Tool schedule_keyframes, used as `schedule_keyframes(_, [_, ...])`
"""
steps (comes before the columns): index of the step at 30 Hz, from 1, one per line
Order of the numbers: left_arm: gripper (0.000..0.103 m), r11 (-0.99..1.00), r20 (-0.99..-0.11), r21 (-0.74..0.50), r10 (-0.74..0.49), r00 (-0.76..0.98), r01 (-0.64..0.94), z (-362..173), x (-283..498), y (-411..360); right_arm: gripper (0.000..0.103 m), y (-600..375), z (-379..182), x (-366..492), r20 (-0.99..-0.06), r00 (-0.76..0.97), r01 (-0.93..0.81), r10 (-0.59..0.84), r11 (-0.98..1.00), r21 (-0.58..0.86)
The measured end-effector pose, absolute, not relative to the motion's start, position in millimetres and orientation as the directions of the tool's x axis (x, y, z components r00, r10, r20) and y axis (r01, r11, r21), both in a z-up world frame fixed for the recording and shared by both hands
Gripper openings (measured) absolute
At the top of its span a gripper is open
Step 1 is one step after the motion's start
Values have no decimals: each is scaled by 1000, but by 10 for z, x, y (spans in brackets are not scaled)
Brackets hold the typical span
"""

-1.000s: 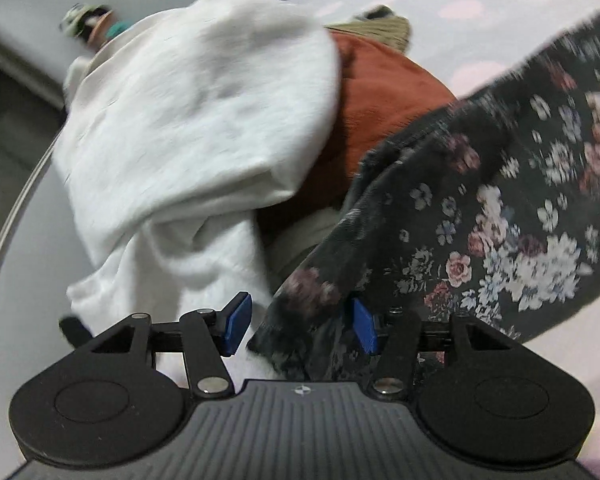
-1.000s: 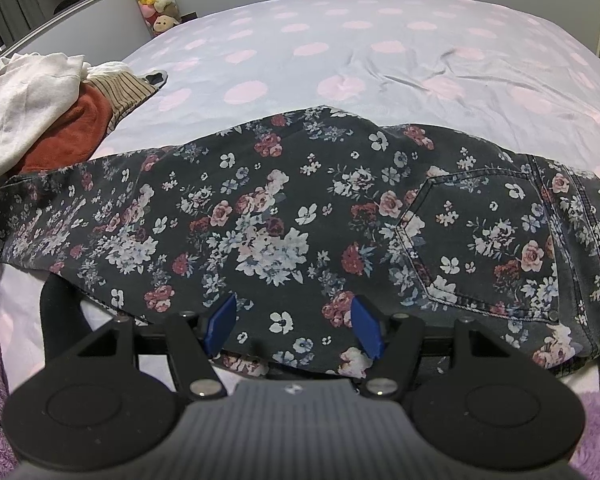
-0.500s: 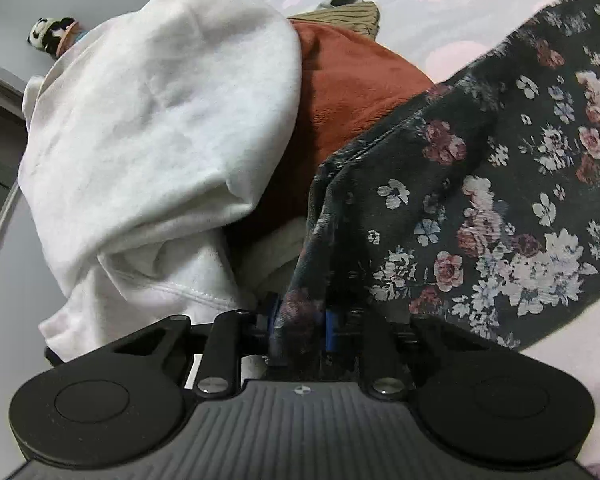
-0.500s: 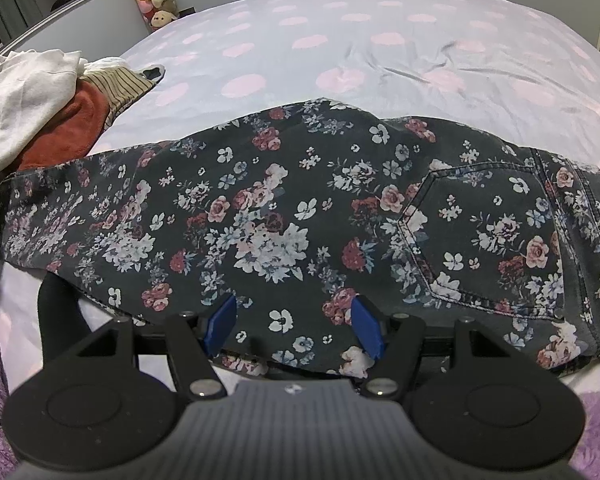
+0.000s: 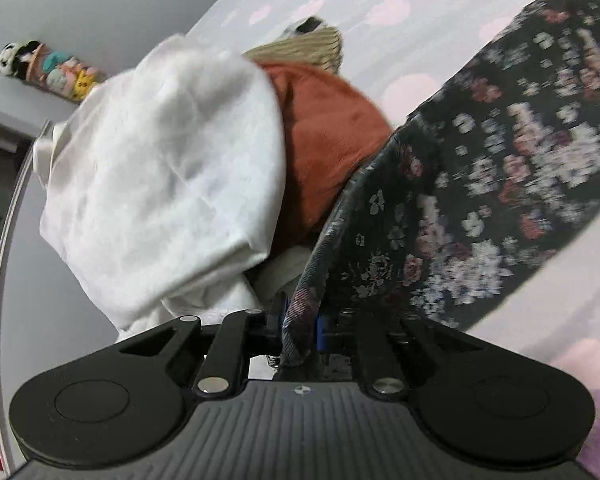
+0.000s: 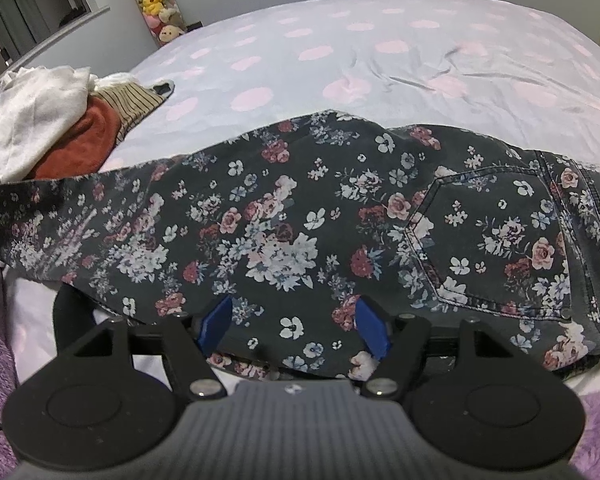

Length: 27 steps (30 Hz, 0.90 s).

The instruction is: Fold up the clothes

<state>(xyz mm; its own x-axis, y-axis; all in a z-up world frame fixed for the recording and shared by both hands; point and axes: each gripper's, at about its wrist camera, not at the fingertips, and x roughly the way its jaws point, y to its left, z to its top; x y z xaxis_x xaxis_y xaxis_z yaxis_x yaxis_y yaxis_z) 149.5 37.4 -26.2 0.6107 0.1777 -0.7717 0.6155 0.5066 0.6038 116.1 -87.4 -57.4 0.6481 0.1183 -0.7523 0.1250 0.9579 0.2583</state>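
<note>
Two hand-held grippers work the floral jeans [image 6: 300, 216] spread across the polka-dot bed [image 6: 380, 52]. The left hand-held gripper [image 5: 299, 322] has just been closing and now pinches the leg hem, beside a pile of white [image 5: 160, 184] and rust [image 5: 324, 140] clothes. The right hand-held gripper [image 6: 294, 326] has just been widening; its jaws stand apart over the jeans' near edge.

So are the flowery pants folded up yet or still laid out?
Still laid out. The flowery pants stretch long across the bed, and the left gripper pinches one end.
</note>
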Motion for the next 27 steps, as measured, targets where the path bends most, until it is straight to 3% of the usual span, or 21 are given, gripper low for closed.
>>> schedule_keyframes(15, [9,564,-944,249,-43,328,788,435,1221,-979,73,-945,-520,1063,-689,707,111,164,935,336])
schedule_keyframes(22, [9,595,-956,26,-219,194,803,330,1233,-1912,73,-974,-517,1032,-670,720,109,181,924,366])
schedule_keyframes(27, [9,589,-954,-47,-267,139,807,-88,1222,-2477,73,-999,-528,1023,-661,725,112,192,914,389])
